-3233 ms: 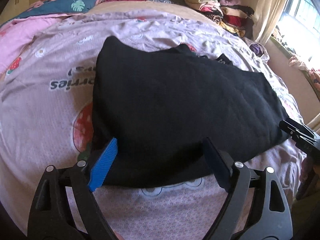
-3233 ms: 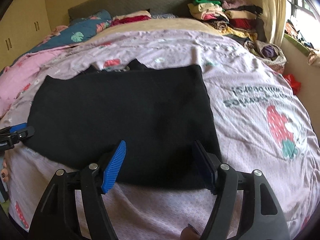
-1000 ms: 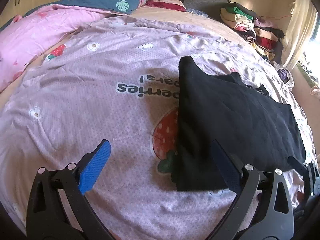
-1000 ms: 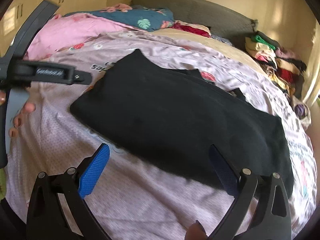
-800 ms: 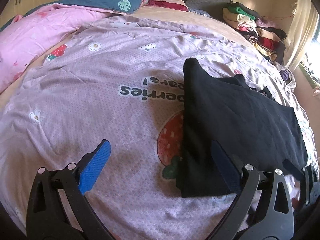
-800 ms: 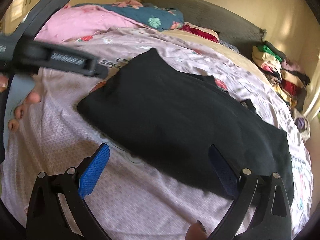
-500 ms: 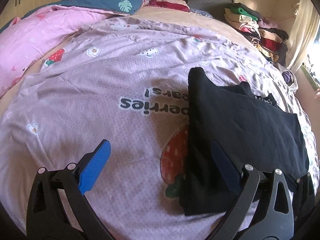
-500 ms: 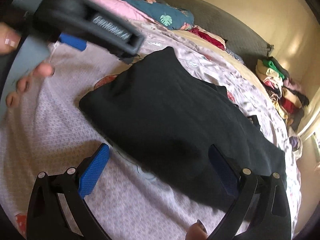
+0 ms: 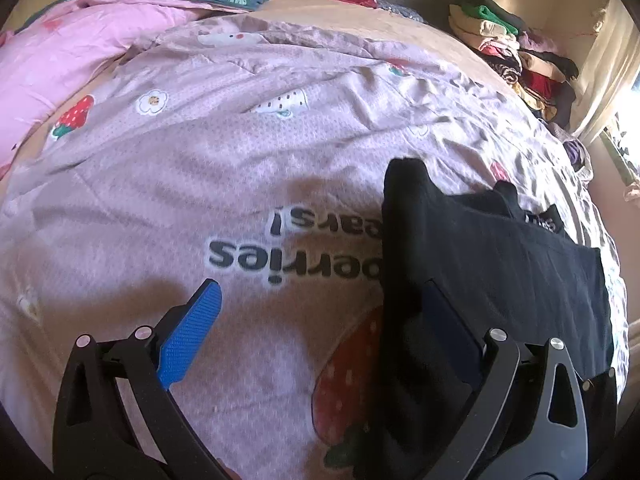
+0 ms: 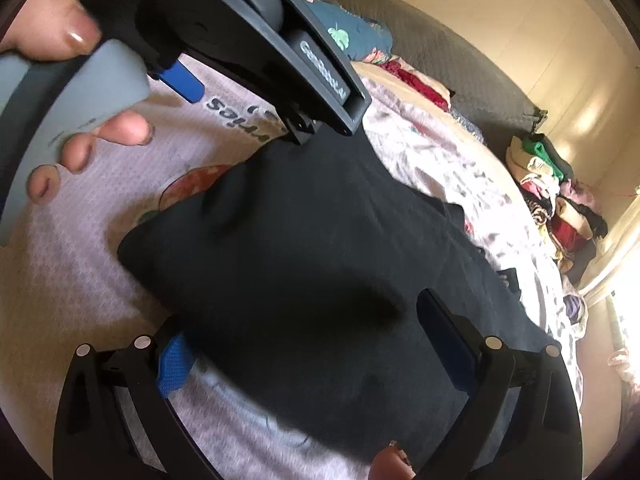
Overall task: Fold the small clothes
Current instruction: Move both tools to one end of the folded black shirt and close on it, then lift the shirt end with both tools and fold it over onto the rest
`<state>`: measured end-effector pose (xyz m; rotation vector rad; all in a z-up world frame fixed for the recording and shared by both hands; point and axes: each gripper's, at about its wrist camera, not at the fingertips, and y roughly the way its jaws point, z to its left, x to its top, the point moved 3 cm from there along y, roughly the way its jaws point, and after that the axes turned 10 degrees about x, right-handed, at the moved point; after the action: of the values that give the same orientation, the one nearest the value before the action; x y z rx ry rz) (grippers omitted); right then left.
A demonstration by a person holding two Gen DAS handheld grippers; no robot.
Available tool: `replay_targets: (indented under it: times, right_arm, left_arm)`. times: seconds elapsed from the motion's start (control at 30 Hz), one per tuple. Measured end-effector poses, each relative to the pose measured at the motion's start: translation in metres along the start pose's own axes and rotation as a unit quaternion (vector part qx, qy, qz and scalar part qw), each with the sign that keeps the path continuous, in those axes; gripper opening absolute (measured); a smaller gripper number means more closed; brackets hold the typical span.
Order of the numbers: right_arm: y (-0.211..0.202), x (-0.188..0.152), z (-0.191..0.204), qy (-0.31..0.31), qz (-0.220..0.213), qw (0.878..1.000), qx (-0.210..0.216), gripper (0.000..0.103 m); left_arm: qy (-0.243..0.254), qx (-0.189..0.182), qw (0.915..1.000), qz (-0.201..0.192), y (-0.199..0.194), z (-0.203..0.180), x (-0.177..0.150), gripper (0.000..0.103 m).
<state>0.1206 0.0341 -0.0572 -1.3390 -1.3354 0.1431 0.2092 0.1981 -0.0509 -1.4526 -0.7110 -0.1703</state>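
— From my feed, the bed [image 9: 280,128] fills nearly everything: a lilac cover printed with strawberries and lettering.

— What's past it?

— At the bed's far end, a grey padded headboard [image 10: 440,64] against a cream wall [image 10: 500,8]. Right of the headboard sits a pile of folded clothes [image 9: 516,52] (mixed colours, a green piece on top). Further right of the bed, a pale curtain [image 9: 608,76] with strong daylight beside it.

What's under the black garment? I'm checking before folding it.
The black garment lies on the pink printed bedspread, covering part of its strawberry print and lettering. Anything else beneath is hidden.
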Motion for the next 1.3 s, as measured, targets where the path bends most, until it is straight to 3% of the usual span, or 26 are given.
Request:
replay_targets:
  times: [0.17, 0.27, 0.33, 0.43, 0.57, 0.73, 0.8, 0.87, 0.97, 1.3]
  right_arm:
    - [-0.015, 0.006, -0.006, -0.016, -0.044, 0.998, -0.031, 0.094]
    - [-0.027, 0.004, -0.008, -0.016, -0.066, 0.997, -0.028, 0.075]
    - [-0.035, 0.002, -0.01, -0.008, -0.077, 0.997, -0.022, 0.06]
    - [-0.044, 0.0, -0.01, 0.007, -0.09, 0.996, -0.002, 0.017]
    - [-0.055, -0.003, -0.015, 0.023, -0.104, 0.994, 0.0, 0.014]
    - [-0.073, -0.01, -0.017, 0.039, -0.117, 0.992, -0.008, 0.012]
    - [-0.082, -0.015, -0.018, 0.049, -0.123, 0.991, -0.012, 0.011]
    - [-0.089, -0.02, -0.021, 0.058, -0.129, 0.99, -0.02, 0.01]
    - [-0.109, -0.031, -0.028, 0.078, -0.147, 0.985, -0.039, 0.009]
    - [-0.153, -0.068, -0.074, 0.157, -0.181, 0.969, -0.067, 0.008]
  left_arm:
    - [-0.003, -0.015, 0.9999, 0.005, 0.007, -0.005, 0.009, 0.093]
    - [-0.009, -0.035, 0.9993, 0.014, 0.012, -0.01, 0.011, 0.093]
    - [-0.014, -0.057, 0.9979, 0.028, 0.016, -0.015, 0.012, 0.093]
    - [-0.021, -0.082, 0.9955, 0.043, 0.021, -0.022, 0.01, 0.093]
    - [-0.003, -0.081, 0.9957, 0.044, 0.022, -0.036, 0.005, 0.093]
    - [-0.012, -0.125, 0.9912, 0.042, 0.016, -0.053, 0.003, 0.093]
    - [-0.012, -0.137, 0.99, 0.031, 0.006, -0.065, 0.004, 0.079]
    - [-0.015, -0.157, 0.987, 0.028, -0.004, -0.076, 0.005, 0.042]
    - [0.001, -0.163, 0.9867, 0.0, -0.025, -0.095, 0.007, 0.025]
    - [0.055, -0.173, 0.9819, -0.055, -0.082, -0.162, 0.012, 0.021]
